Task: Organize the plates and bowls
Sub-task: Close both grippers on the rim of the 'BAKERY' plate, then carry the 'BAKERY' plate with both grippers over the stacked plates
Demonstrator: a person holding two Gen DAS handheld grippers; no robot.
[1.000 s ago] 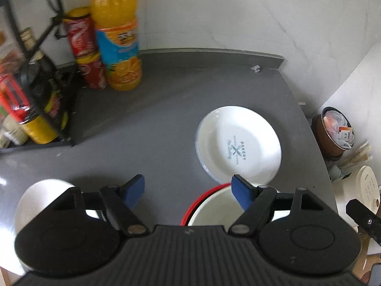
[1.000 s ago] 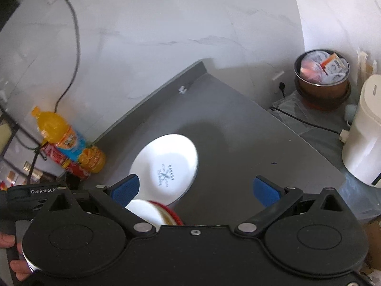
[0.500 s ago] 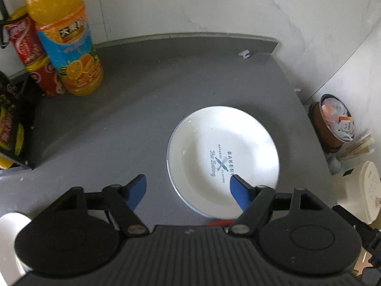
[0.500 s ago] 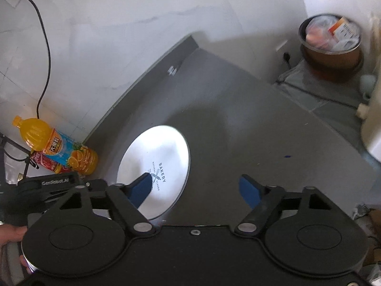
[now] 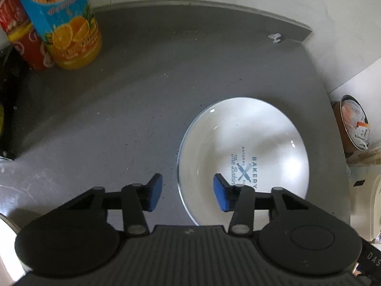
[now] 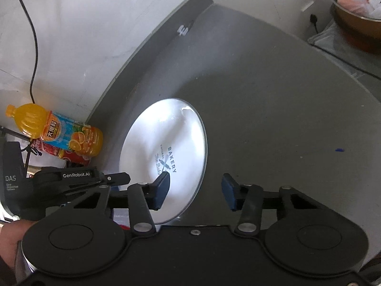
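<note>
Left wrist view: left gripper (image 5: 187, 195) hangs over the near-left rim of the white plate (image 5: 243, 152), jaws about half open, empty, one pad each side of the rim. Plate lies flat on the grey counter (image 5: 119, 109), alone, nothing stacked on it. Juice bottle (image 5: 64, 21) and red can (image 5: 21, 35) stand well apart at the back.

Right wrist view: right gripper (image 6: 195, 191) jaws also part open, empty, straddling the plate's (image 6: 164, 143) near-right rim. A sliver of red shows at the bottom edge, can't tell what. Looks early: plate not gripped, no stack visible yet.
</note>
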